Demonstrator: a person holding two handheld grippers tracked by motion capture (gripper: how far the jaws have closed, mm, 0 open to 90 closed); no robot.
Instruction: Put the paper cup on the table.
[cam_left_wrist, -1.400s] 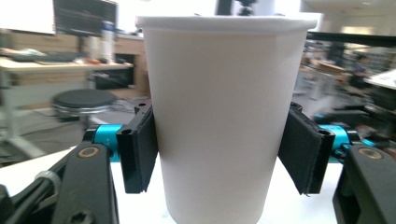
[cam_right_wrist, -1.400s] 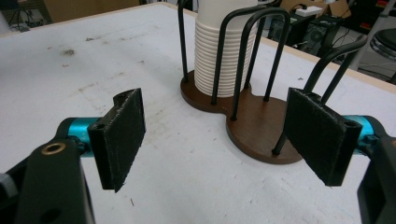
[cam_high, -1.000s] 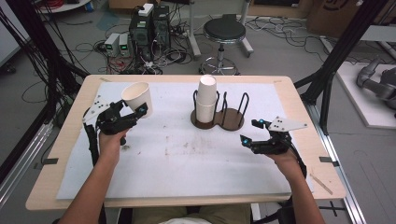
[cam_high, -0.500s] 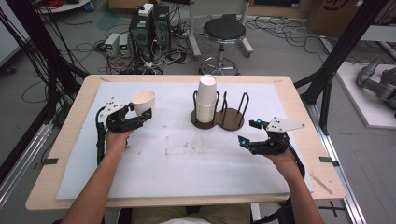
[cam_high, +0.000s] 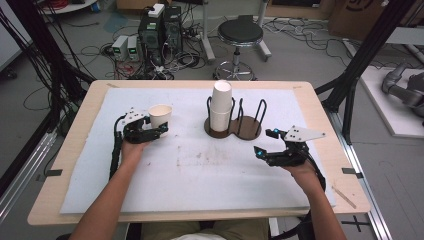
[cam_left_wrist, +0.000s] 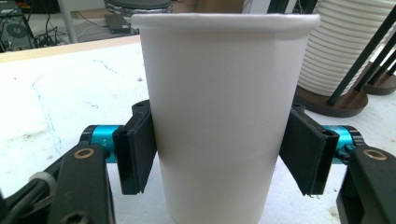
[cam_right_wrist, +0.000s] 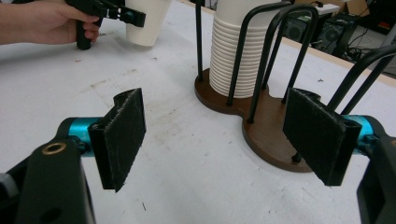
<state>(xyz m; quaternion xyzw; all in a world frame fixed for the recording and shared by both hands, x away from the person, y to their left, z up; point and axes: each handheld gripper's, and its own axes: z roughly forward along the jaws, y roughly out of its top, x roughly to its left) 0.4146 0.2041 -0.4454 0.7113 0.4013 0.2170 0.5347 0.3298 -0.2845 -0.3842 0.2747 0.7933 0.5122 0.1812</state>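
A white paper cup (cam_high: 160, 116) stands upright on the white mat at the left. My left gripper (cam_high: 159, 127) straddles its lower half. In the left gripper view the cup (cam_left_wrist: 219, 116) sits between the two black pads (cam_left_wrist: 140, 149); the jaws have just been opening, the pads rest close against its sides and the wall is not squeezed. My right gripper (cam_high: 265, 141) hovers open near the right of the mat with nothing between its fingers (cam_right_wrist: 121, 135). A stack of white cups (cam_high: 221, 105) stands in a wire holder on a brown base (cam_high: 250, 131).
The white mat (cam_high: 200, 175) covers most of the wooden table (cam_high: 325, 120). The holder's second bay (cam_right_wrist: 299, 70) of black wire loops has no cups in it. A stool and computer gear stand on the floor beyond the far edge.
My left hand has come down and right with the cup, from held tilted above the mat to standing on it. The right hand has kept still.
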